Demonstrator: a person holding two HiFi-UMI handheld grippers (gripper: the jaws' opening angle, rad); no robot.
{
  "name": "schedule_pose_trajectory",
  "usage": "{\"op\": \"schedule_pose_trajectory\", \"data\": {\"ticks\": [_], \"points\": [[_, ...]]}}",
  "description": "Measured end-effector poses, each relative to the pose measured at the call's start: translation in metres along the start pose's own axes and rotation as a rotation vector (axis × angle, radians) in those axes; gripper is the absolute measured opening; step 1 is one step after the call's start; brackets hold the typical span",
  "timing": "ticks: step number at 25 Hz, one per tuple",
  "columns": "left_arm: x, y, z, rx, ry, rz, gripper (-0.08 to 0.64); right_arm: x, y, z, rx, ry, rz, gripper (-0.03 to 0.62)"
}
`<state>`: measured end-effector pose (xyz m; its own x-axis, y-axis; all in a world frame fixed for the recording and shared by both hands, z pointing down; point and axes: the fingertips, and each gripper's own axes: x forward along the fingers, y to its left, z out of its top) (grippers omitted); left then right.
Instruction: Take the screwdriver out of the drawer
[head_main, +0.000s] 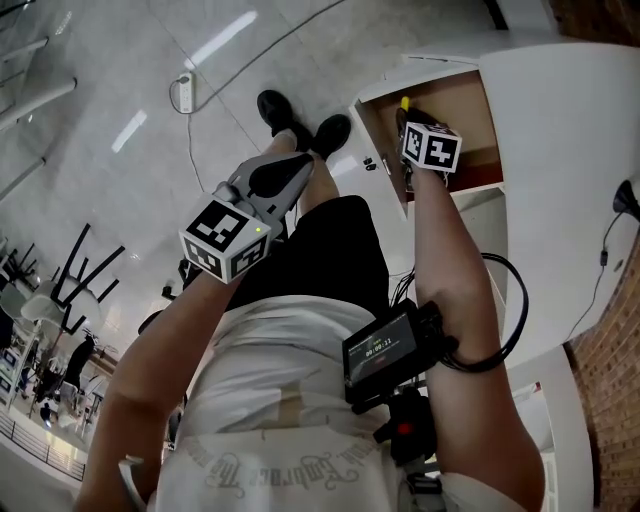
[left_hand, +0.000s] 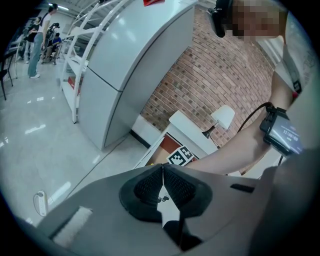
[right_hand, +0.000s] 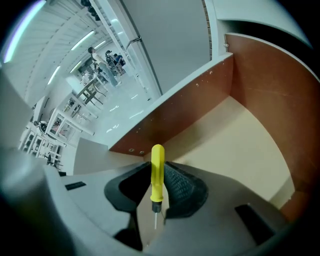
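The yellow-handled screwdriver (right_hand: 157, 172) stands upright between the pads of my right gripper (right_hand: 159, 167), which is shut on it, its thin metal shaft pointing back toward the camera. In the head view only its yellow tip (head_main: 405, 102) shows, ahead of the right gripper (head_main: 408, 118), which reaches into the open drawer (head_main: 482, 112). The drawer (right_hand: 240, 135) has brown walls and a bare tan floor. My left gripper (head_main: 303, 168) hangs over the floor to the drawer's left, away from it. It (left_hand: 163, 167) is shut with nothing between its pads.
A white cabinet top (head_main: 570, 150) runs right of the drawer, against a brick wall (head_main: 612, 400). The person's black shoes (head_main: 300, 125) stand by the drawer front. A power strip (head_main: 183, 92) and cable lie on the tiled floor. A tall grey cabinet (left_hand: 125, 65) stands further off.
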<state>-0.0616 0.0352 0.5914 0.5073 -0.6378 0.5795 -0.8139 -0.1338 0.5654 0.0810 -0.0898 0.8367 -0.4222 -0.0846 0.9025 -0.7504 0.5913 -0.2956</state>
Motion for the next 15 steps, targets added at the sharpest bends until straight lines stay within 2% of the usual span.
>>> {"op": "schedule_pose_trajectory", "data": {"ticks": [15], "points": [[0.008,-0.026,0.02,0.062,0.022,-0.05,0.012,-0.048,0.019,-0.004,0.034,-0.08,0.039,0.069]]}}
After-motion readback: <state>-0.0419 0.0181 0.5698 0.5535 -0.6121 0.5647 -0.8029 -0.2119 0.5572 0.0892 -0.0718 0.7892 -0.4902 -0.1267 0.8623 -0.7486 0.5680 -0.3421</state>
